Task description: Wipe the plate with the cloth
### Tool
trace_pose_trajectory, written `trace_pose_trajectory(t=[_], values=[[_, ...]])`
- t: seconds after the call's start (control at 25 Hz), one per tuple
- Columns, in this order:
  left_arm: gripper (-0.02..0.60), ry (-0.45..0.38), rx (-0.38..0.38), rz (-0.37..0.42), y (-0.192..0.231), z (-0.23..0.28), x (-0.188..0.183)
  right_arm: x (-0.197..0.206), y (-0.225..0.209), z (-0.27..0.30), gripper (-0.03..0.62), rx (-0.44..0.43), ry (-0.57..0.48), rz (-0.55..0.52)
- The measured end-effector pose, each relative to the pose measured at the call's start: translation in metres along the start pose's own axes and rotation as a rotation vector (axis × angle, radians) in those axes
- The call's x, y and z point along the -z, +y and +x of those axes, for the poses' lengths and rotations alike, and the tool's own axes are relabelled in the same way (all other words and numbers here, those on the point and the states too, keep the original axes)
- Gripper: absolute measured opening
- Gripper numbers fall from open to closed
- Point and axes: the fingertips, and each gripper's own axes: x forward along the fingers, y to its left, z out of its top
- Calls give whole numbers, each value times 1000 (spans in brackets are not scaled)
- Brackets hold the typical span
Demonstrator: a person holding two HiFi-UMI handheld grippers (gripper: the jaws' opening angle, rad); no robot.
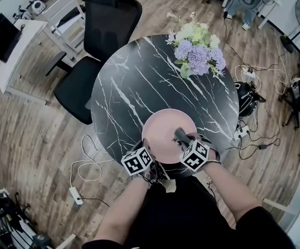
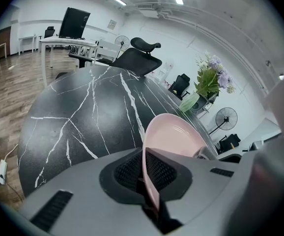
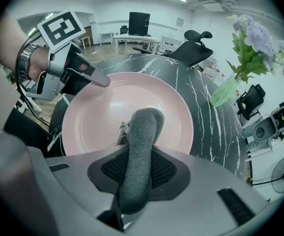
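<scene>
At the near edge of the round desk point(image 1: 134, 87), black with white marble-like veins and a smooth, slightly glossy top, sits the pink plate point(image 1: 163, 131). Plate: round, shallow, glossy, with a raised rim and a flat centre. Whether it rests flat on the desk or is tipped up cannot be told.

Left hand-held gripper point(image 2: 149, 176): clenched on the plate's near-left rim. The thin pink edge runs between the two black ribbed pads, both pressing on it. Gripper body is matt grey plastic and carries a white cube with black square markers.

Right hand-held gripper point(image 3: 137, 173): clamped on the cloth point(image 3: 139, 151). Cloth is grey, fuzzy like microfibre, and bunched into a thick roll. It sticks out past the jaws, and its rounded end lies over the centre of the plate. Contact with the plate surface cannot be confirmed. Pads are the same black ribbed type, and the marker cube is the same.

The two grippers are close together, one on each side of the plate's near half.

Far side of desk: a bunch of flowers point(image 1: 196, 48), lilac, white and pale green, well apart from the plate. A black mesh-backed office chair point(image 1: 100, 40) stands just beside the desk on a wood-plank floor point(image 1: 30, 139). A white power strip point(image 1: 76, 195) with its cable lies on the floor.
</scene>
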Motion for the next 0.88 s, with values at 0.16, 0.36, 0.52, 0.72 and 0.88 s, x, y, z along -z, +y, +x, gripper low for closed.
trace_pose_trajectory(t=[0.16, 0.36, 0.52, 0.72, 0.88], values=[[31, 4, 0, 18, 1, 1, 0, -4, -18, 6, 109, 79, 13, -72], [31, 17, 11, 51, 1, 1, 2, -11, -35, 11, 109, 100, -17, -16], [30, 21, 16, 59, 1, 1, 2, -14, -45, 13, 110, 111, -46, 74], [32, 29, 30, 84, 1, 4, 3, -20, -61, 15, 112, 73, -131, 331], [37, 39, 30, 139, -1, 3, 1, -26, -78, 10, 110, 56, -254, 515]])
